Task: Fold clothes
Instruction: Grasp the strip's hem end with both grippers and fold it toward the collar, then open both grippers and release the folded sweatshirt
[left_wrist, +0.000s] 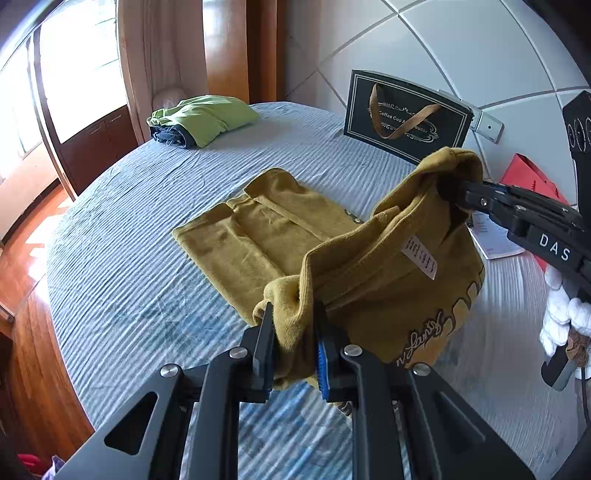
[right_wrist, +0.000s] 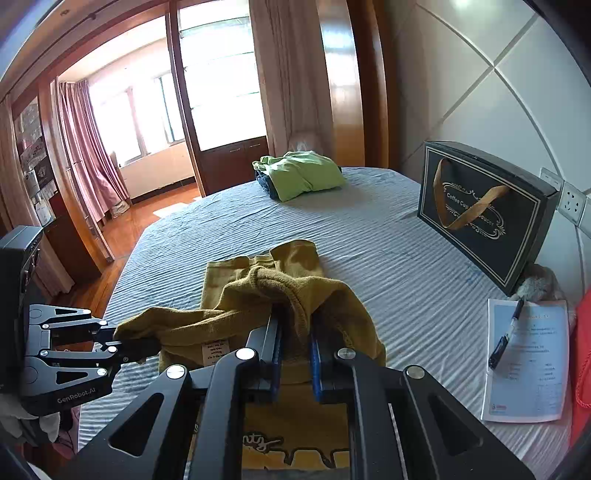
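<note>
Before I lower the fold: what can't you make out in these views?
- Mustard garment: near hem, hidden under the left claw in the left wrist view.
- Its chest print: covered by the right claw in the right wrist view.
- Care label: text too small.
- Red bag: cut by the edge.

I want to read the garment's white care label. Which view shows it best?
The left wrist view: the white care label lies open and unobstructed on the mustard garment. In the right wrist view the label is partly hidden behind the right gripper.
</note>
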